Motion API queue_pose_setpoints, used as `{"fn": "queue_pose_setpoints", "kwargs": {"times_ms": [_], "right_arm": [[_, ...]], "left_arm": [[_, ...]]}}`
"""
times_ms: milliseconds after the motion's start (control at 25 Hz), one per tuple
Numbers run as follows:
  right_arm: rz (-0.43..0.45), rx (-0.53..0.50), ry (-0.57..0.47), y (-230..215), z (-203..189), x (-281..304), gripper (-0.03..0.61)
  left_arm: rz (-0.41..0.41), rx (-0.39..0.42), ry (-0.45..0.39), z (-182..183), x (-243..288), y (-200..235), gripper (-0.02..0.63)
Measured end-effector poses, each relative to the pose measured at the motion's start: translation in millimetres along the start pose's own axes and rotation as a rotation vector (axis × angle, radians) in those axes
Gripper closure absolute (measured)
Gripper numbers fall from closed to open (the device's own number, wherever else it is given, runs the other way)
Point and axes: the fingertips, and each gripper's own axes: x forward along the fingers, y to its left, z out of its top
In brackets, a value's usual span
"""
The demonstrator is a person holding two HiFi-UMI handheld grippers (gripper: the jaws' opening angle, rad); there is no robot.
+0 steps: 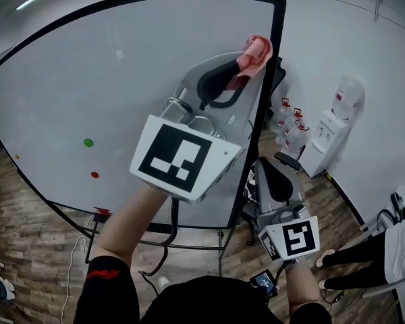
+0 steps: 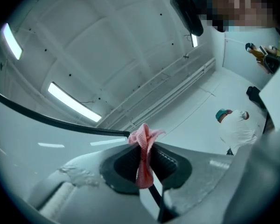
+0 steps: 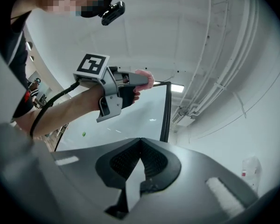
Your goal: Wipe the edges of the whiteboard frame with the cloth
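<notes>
Progress: looks mid-wipe | left gripper jaws pinch cloth by whiteboard frame top-right corner | right gripper jaws closed, empty | other edges likely left

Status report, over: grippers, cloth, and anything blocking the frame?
Left gripper shut on pink cloth, raised at whiteboard frame top right corner. Right gripper shut, empty, held low. Nothing blocking the frame edge.
</notes>
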Motion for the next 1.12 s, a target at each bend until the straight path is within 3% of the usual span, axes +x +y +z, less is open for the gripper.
{"fn": "queue_pose_setpoints", "kwargs": {"times_ms": [200,600,800,1120], "right_arm": [[-0.022,0.012,-0.025,-15.9,19.6,9.1,0.577],[-0.061,0.008,-0.063,-42.9,45.5,18.4,0.577],[-0.051,-0.011,-0.057,-52.6,40.1,19.8,0.577],[-0.029,0.004,-0.034,-48.3,22.1,24.3,0.577]], "left_arm": [[-0.040,0.045,-0.024,27.3,38.4,3.2,0.564],[-0.013,0.051,0.050,31.4,89.5,9.3,0.563],[0.041,0.087,0.069,27.4,109.5,18.0,0.564],[0.040,0.151,0.064,24.2,110.9,16.2,0.565]]}}
